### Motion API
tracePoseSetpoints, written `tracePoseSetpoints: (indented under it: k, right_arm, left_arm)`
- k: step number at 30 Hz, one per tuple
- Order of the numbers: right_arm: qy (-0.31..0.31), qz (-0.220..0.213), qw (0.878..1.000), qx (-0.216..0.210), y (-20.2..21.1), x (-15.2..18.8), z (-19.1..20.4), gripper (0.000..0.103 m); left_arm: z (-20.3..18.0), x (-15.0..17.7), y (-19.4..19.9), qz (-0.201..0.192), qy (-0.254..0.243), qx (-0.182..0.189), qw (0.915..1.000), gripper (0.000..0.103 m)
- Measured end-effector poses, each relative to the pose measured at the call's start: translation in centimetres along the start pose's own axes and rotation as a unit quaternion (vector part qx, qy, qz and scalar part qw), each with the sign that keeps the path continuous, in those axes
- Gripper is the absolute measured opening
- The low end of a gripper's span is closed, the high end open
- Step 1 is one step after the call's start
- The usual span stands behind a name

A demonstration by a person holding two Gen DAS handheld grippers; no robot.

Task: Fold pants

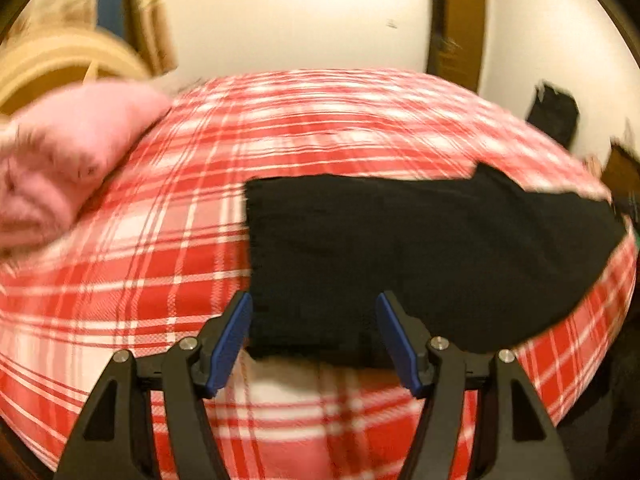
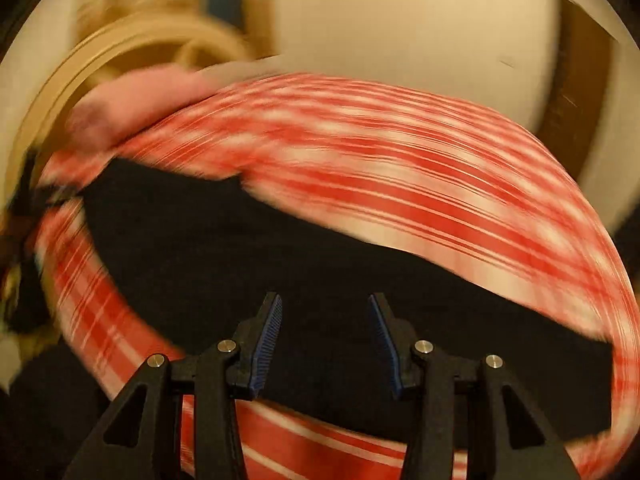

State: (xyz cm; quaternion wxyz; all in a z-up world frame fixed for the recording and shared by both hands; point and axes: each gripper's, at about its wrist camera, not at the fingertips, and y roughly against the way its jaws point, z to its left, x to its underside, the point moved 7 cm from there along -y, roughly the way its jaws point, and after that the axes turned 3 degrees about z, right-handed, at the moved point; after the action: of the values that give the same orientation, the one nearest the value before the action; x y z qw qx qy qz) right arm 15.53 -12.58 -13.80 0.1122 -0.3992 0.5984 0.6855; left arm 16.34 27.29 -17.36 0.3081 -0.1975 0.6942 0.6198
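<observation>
Where the left wrist view begins, the left gripper (image 1: 314,306) has its jaws spread wide, its blue pads (image 1: 230,340) apart with nothing between them. Its left pad sits at the near left corner of the pants (image 1: 400,248), and whether it touches the cloth cannot be told. The pants are black and lie folded on a bed whose cover (image 1: 160,248) is red and white plaid. They form a flat, roughly oblong shape. A straight edge faces left, and a stepped outline runs along the far side toward the right, where they reach close to the edge of the bed.

Seen from the right wrist, the right gripper (image 2: 325,306) is likewise spread, pads (image 2: 266,344) apart and empty, and it hovers over the near part of the pants (image 2: 240,264). That view is heavily blurred, so the plaid cover (image 2: 440,184) reads as streaks and the outline of the pants is soft.

Farther off, at the far left of the bed, a pink cloth (image 1: 68,160) lies bunched on the cover, well apart from the pants; the right view shows it (image 2: 140,100) as a pink smear at the bed's far edge.

Beyond the bed stands a pale wall (image 1: 300,12). To its left is a tan, curved piece of furniture (image 1: 60,64), too blurred to name. To the right a brown upright panel (image 1: 460,20) stands against the wall, with dark things (image 1: 554,112) beside it. No container shows clearly in either view.
</observation>
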Motion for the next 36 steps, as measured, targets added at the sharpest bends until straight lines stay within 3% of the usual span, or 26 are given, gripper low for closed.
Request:
tracePoseSetpoints:
  k: [3, 5, 8, 10, 12, 13, 15, 18, 24, 32, 33, 35, 36]
  right_arm:
    - [0.068, 0.013, 0.997, -0.038, -2.6, -0.9, 6.3, 0.046]
    - [0.102, 0.023, 0.994, -0.045, -4.1, -1.0, 9.2, 0.046]
    - [0.126, 0.028, 0.991, -0.046, -5.5, -1.0, 11.4, 0.046]
    - [0.128, 0.031, 0.989, -0.060, -5.7, -0.3, 12.0, 0.046]
    - [0.125, 0.036, 0.989, -0.065, -5.8, 0.3, 12.0, 0.046]
    - [0.122, 0.039, 0.990, -0.066, -6.0, 0.5, 12.1, 0.046]
    - [0.115, 0.043, 0.990, -0.063, -6.1, 0.9, 12.0, 0.046]
    - [0.101, 0.039, 0.992, -0.067, -5.8, 0.9, 12.0, 0.046]
    - [0.103, 0.028, 0.992, -0.069, -5.0, 0.7, 13.1, 0.046]
    - [0.078, 0.022, 0.995, -0.051, -5.5, 1.0, 11.7, 0.046]
    - [0.073, 0.025, 0.996, -0.043, -5.8, 1.1, 11.2, 0.046]
    - [0.068, 0.090, 0.992, -0.064, -7.6, 2.6, 11.1, 0.047]
    - [0.077, 0.093, 0.991, -0.065, -7.6, 3.0, 11.2, 0.049]
  left_arm:
    - [0.4, -0.6, -2.3, 0.015, 0.022, 0.028, 0.9993, 0.067]
    - [0.7, -0.9, -3.5, 0.020, 0.031, 0.021, 0.9991, 0.069]
    - [1.5, -1.4, -5.1, 0.027, 0.045, 0.009, 0.9986, 0.089]
    - [2.0, -1.3, -5.5, 0.033, 0.059, 0.029, 0.9973, 0.089]
    - [1.9, -0.9, -5.7, 0.031, 0.077, 0.065, 0.9944, 0.082]
    - [1.8, -1.0, -5.7, 0.028, 0.078, 0.071, 0.9940, 0.071]
    - [1.0, -1.3, -5.3, 0.023, 0.074, 0.096, 0.9923, 0.035]
    - [0.1, -1.7, -4.5, 0.006, 0.062, 0.098, 0.9932, 0.020]
    - [1.8, -2.4, -0.9, -0.031, 0.099, 0.078, 0.9915, 0.018]
    - [3.1, 0.7, -2.0, 0.013, 0.102, 0.065, 0.9926, 0.019]
    - [3.1, 0.7, -2.2, 0.012, 0.105, 0.065, 0.9923, 0.019]
    - [2.9, 0.8, -2.2, 0.010, 0.100, 0.059, 0.9932, 0.020]
    - [2.7, 0.9, -2.1, 0.010, 0.089, 0.052, 0.9946, 0.023]
